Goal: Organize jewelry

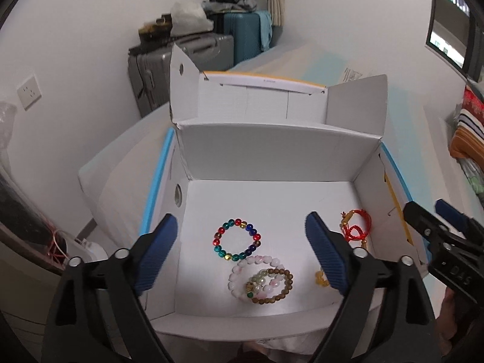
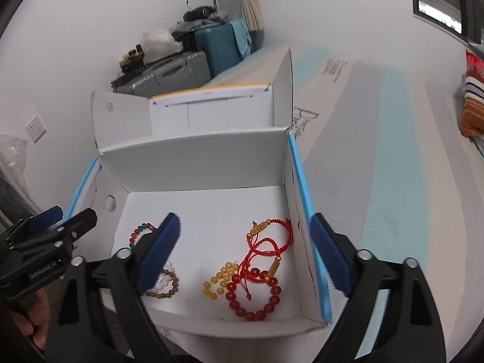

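A white cardboard box [image 1: 272,151] stands with its lid flaps up, and bracelets lie on its floor. In the left wrist view I see a multicoloured glass bead bracelet [image 1: 237,239]. Nearer lie a pink bracelet [image 1: 242,272] and a brown wooden bead bracelet [image 1: 284,284], overlapping. My left gripper [image 1: 242,220] hangs open above them, holding nothing. In the right wrist view a red cord bracelet [image 2: 269,239], a yellow bead bracelet [image 2: 219,281] and a red bead bracelet [image 2: 257,293] lie by the box's right wall [image 2: 302,242]. My right gripper [image 2: 245,220] is open above these, holding nothing.
The box rests on a white and pale blue surface [image 2: 393,151]. Grey and teal suitcases [image 1: 211,48] with a lamp stand at the back wall. Folded striped cloth [image 1: 466,133] lies at the far right. A wall socket [image 1: 28,92] is on the left.
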`<state>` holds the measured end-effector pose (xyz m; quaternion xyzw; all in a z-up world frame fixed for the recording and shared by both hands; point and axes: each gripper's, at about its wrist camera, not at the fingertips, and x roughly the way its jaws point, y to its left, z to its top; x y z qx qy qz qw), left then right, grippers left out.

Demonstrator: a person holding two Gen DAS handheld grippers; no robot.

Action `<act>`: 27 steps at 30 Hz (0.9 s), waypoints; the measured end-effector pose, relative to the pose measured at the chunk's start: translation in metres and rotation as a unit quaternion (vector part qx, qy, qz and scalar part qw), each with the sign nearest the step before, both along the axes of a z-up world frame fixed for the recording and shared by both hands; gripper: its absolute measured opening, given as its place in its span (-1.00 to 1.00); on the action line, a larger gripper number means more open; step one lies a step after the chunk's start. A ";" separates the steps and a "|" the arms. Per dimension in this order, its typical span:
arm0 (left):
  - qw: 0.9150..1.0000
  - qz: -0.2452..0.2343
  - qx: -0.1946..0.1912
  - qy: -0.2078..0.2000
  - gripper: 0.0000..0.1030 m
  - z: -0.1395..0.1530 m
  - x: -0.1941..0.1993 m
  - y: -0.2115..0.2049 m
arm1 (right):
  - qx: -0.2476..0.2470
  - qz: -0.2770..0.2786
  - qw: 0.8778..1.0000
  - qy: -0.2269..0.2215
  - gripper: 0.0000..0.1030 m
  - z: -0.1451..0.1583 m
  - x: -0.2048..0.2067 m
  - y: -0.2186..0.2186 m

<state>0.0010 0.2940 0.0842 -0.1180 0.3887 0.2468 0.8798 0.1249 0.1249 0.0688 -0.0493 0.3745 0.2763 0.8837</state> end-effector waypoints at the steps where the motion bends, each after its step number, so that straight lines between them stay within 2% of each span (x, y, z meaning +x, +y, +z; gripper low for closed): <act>1: 1.000 0.001 0.002 -0.004 0.76 0.001 -0.004 -0.002 | 0.001 -0.002 1.000 -0.006 0.80 0.002 -0.003 -0.002; 5: 1.000 0.001 0.003 -0.026 0.89 0.007 -0.022 -0.011 | 0.004 -0.016 0.999 -0.028 0.85 0.010 -0.025 -0.016; 10: 0.998 0.003 0.029 -0.047 0.89 0.012 -0.051 -0.030 | 0.009 -0.020 0.999 -0.049 0.85 0.016 -0.057 -0.036; 15: 0.997 -0.012 0.031 -0.071 0.89 0.018 -0.082 -0.049 | 0.009 -0.026 0.998 -0.062 0.85 0.016 -0.085 -0.052; 21: 0.996 -0.017 0.035 -0.080 0.89 0.015 -0.104 -0.066 | 0.006 -0.042 0.997 -0.065 0.85 0.011 -0.111 -0.072; 24: 0.996 -0.018 0.031 -0.079 0.89 0.011 -0.110 -0.070 | -0.011 -0.051 0.995 -0.090 0.85 0.008 -0.123 -0.074; 27: 0.996 -0.018 0.034 -0.075 0.89 0.006 -0.113 -0.072 | -0.018 -0.048 0.994 -0.092 0.85 0.005 -0.126 -0.073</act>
